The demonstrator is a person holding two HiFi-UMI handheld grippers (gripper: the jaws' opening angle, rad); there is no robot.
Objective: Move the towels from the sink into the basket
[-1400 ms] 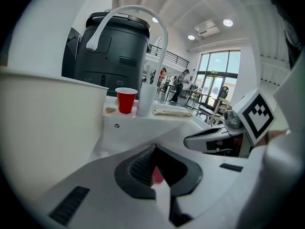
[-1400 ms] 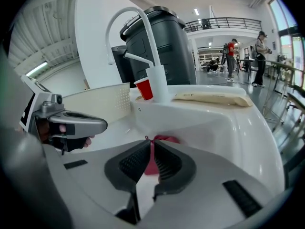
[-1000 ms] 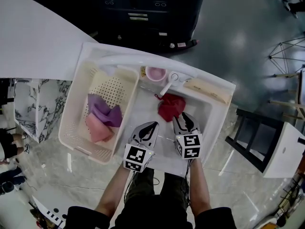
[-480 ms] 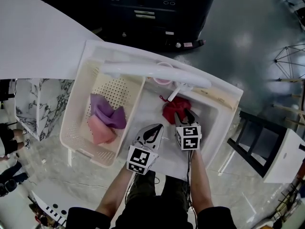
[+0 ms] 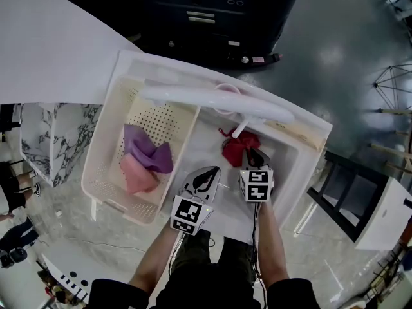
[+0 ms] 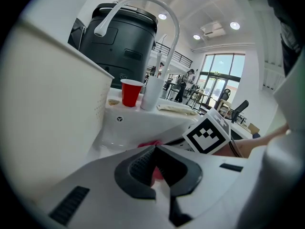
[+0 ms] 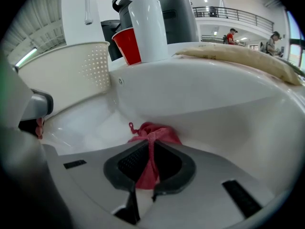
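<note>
Purple towel (image 5: 145,152) and pink towel (image 5: 135,176) are lying in the basket (image 5: 103,172), left of frame. Left gripper (image 5: 209,170) is hanging mid-frame, jaws together, empty. Right gripper (image 5: 253,153) is just closing onto a bunched fold of the red towel (image 5: 237,148) in the sink (image 5: 283,166). It looks like soft, light, limp cloth, so that fold is probably the right place to pinch.

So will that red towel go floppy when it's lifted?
Probably floppy: the red towel lies crumpled in folds. Likely light: the right gripper, its jaws just closing, pinches one thin fold. The rest would probably dangle.

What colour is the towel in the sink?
Red crumpled cloth towel; clearest in right gripper view.
</note>
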